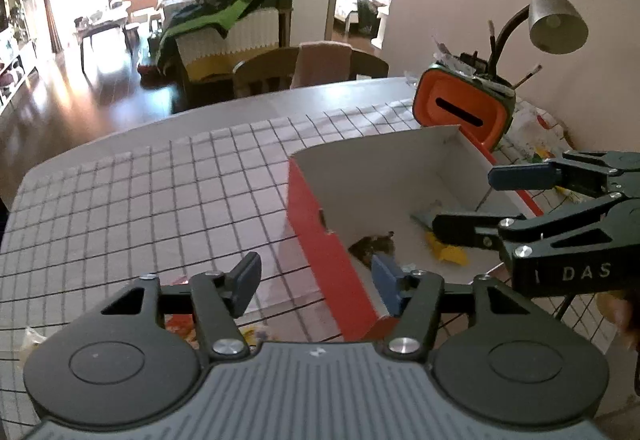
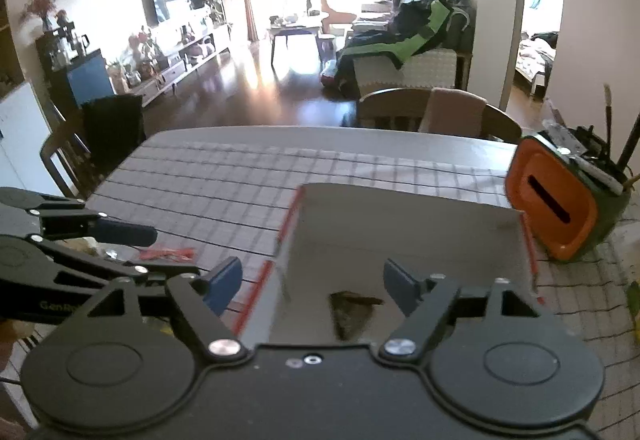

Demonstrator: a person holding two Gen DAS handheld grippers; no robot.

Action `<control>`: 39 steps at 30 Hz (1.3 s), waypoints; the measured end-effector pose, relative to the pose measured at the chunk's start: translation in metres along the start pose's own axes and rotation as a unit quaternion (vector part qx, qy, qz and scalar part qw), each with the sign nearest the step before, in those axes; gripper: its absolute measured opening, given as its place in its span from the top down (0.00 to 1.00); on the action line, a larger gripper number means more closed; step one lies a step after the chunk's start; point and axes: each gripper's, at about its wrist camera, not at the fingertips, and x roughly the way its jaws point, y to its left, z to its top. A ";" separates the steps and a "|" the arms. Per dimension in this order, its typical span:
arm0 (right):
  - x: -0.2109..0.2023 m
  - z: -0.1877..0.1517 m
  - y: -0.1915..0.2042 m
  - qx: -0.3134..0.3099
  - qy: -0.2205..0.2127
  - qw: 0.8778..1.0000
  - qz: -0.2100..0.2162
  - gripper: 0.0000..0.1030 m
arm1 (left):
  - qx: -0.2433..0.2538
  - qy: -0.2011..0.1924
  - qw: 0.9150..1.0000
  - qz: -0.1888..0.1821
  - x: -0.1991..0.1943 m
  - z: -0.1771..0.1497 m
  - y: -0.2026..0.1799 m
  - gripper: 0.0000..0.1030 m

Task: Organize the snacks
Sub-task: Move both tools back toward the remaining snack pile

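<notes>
Box [image 1: 384, 180] right of centre on desk [image 1: 160, 180] holds brown snack [image 1: 374, 246] and yellow snack [image 1: 448, 252]. Red wrapper [image 2: 170, 253] lower left outside. Left gripper [image 1: 316, 276] and right gripper [image 2: 316, 282] fingers open, empty. Partly done.

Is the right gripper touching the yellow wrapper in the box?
Cannot tell. In the left wrist view the right gripper, open, has its lower finger overlapping the yellow wrapper inside the box; no gap or contact shows plainly.

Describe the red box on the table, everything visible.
The box looks like cardboard: red outside, plain white-grey inside, open-topped, with a small notch in its near red wall. It sits flat on the checked tablecloth, beside an orange holder. Inside lie a dark brown packet and a yellow packet. The right gripper reaches over it, open.
</notes>
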 end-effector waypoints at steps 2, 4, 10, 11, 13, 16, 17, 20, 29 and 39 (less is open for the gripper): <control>-0.001 0.000 0.011 0.005 -0.003 1.000 0.006 0.20 | 0.002 -0.007 1.000 0.000 -0.009 -0.003 0.008 0.36; -0.001 0.000 0.019 0.009 -0.007 1.000 0.011 0.17 | 0.003 -0.013 1.000 0.001 -0.017 -0.008 0.016 0.35; 0.001 -0.002 0.047 0.014 -0.013 0.999 0.027 0.07 | -0.004 -0.019 1.000 0.000 -0.039 -0.026 0.046 0.30; 0.001 -0.002 0.052 0.014 -0.014 0.999 0.030 0.06 | -0.006 -0.019 1.000 -0.001 -0.042 -0.029 0.052 0.29; 0.001 -0.004 0.064 0.012 -0.016 0.999 0.034 0.03 | -0.009 -0.021 1.000 0.002 -0.047 -0.036 0.062 0.24; 0.005 -0.006 0.079 0.012 -0.012 0.999 0.039 0.01 | -0.020 -0.020 1.000 0.005 -0.056 -0.046 0.081 0.20; 0.008 -0.006 0.084 0.013 -0.009 0.999 0.039 0.01 | -0.024 -0.020 0.999 0.006 -0.058 -0.049 0.087 0.19; 0.012 -0.011 0.099 0.012 -0.005 0.999 0.037 0.00 | -0.033 -0.023 0.999 0.016 -0.066 -0.061 0.106 0.18; 0.030 -0.030 0.134 0.027 0.016 0.999 0.022 0.00 | -0.056 -0.016 0.997 0.044 -0.079 -0.093 0.159 0.17; 0.070 -0.049 0.153 0.028 0.049 0.998 -0.011 0.00 | -0.111 0.016 0.990 0.088 -0.079 -0.132 0.224 0.17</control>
